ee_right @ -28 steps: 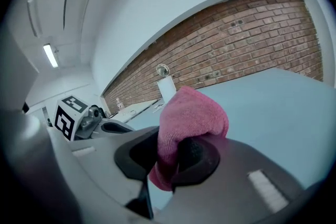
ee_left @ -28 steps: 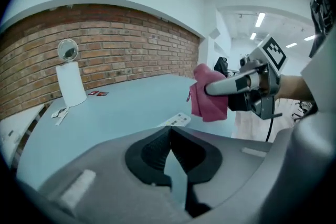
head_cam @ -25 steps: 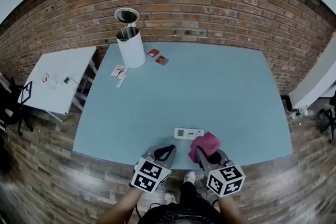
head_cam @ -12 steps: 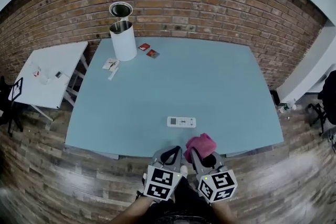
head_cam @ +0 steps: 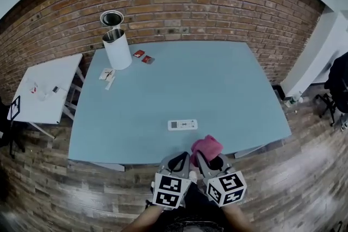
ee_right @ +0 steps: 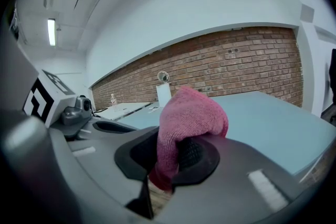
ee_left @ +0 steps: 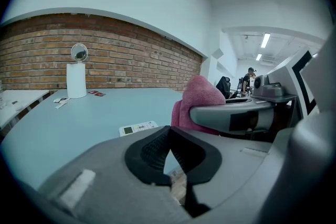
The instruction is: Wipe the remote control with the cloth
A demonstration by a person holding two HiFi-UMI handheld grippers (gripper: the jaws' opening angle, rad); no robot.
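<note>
A small white remote control (head_cam: pixel 182 125) lies flat on the blue table (head_cam: pixel 217 89) near its front edge; the left gripper view shows the remote (ee_left: pixel 138 127) beyond the jaws. A pink cloth (head_cam: pixel 206 146) is bunched up in my right gripper (head_cam: pixel 209 160), whose jaws are shut on it, and the cloth (ee_right: pixel 186 118) stands up between the dark pads. My left gripper (head_cam: pixel 179 160) is shut with nothing in it, side by side with the right one. Both grippers hang just off the table's front edge, short of the remote.
At the far left of the table stand a white cylinder (head_cam: pixel 117 49) with a round mirror (head_cam: pixel 111 18) behind it, two small red packets (head_cam: pixel 143 56) and some papers (head_cam: pixel 107 76). A white side table (head_cam: pixel 43 87) is on the left. A brick wall backs the table.
Both grippers have drawn back from the remote toward the table's front edge, the right one carrying the pink cloth. The remote has stayed in place on the table.
</note>
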